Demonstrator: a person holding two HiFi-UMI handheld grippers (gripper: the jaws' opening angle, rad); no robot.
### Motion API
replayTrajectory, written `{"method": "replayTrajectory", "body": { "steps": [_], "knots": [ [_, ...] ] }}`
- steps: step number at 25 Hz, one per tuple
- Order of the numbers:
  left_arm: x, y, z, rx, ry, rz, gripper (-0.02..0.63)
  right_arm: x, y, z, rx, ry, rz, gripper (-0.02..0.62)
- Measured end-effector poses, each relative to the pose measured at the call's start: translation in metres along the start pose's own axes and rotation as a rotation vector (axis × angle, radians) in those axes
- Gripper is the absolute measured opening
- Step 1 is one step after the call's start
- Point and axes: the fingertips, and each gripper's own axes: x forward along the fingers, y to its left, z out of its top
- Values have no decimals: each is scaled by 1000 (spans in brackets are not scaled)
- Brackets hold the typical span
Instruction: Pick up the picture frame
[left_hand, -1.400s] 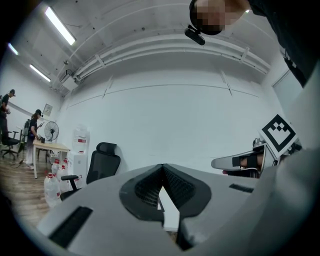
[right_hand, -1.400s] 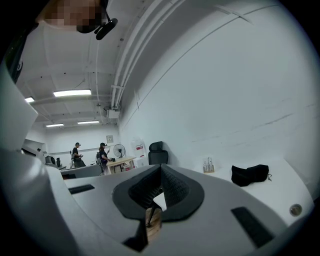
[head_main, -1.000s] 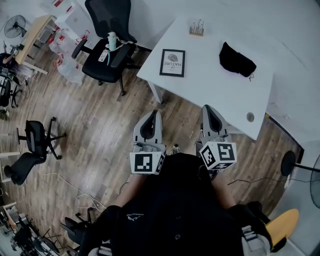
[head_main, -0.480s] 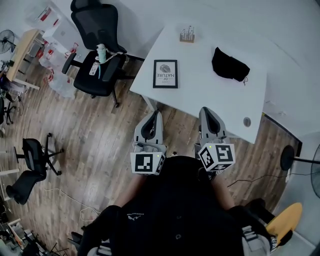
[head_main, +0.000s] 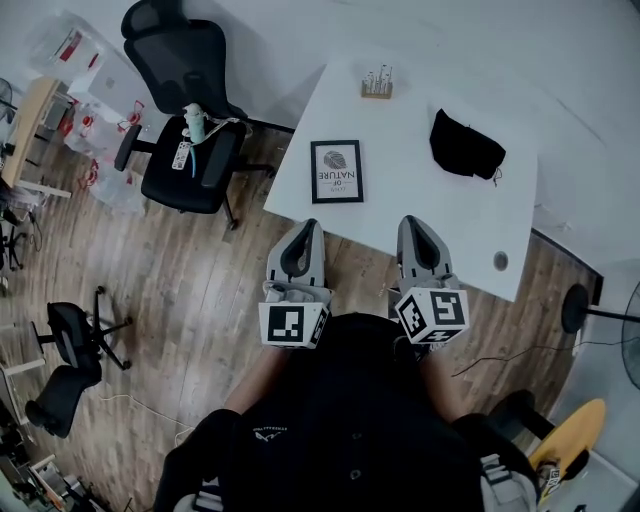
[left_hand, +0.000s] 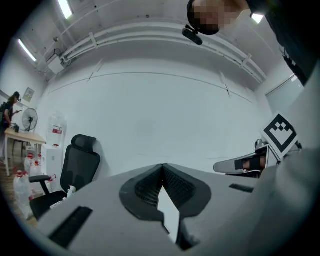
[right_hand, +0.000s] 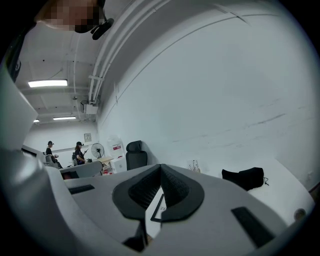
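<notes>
The left gripper (head_main: 303, 228) and right gripper (head_main: 417, 224) are held side by side, level, both pointing forward; each has its jaws closed tip to tip, gripping nothing.

The picture frame (head_main: 337, 171) on the white table (head_main: 420, 200) now lies nearer the left gripper (head_main: 303, 232) and right gripper (head_main: 417, 228) than a second ago.

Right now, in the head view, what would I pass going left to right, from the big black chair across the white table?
black office chair → picture frame → small wooden stand → black bag
</notes>
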Motion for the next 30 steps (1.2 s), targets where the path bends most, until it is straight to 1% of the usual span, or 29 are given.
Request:
{"method": "replayTrajectory", "body": {
  "steps": [5, 9, 14, 18, 25, 30],
  "knots": [
    [29, 37, 3, -21, 9, -21, 6, 37, 9, 6, -4, 0, -36, -2],
    [54, 55, 4, -42, 16, -64, 6, 59, 11, 11, -8, -2, -76, -2],
    [82, 70, 10, -36, 3, -135, 6, 83, 9, 18, -5, -25, -138, -2],
    [98, 86, 12, -26, -1, -168, 6, 101, 15, 21, -2, -48, -165, -2],
    [118, 104, 18, -25, -19, -204, 6, 118, 21, 23, -1, -64, -201, -2],
    [121, 113, 7, -39, 8, -209, 6, 121, 19, 14, 8, -43, -230, -2]
  ]
}}
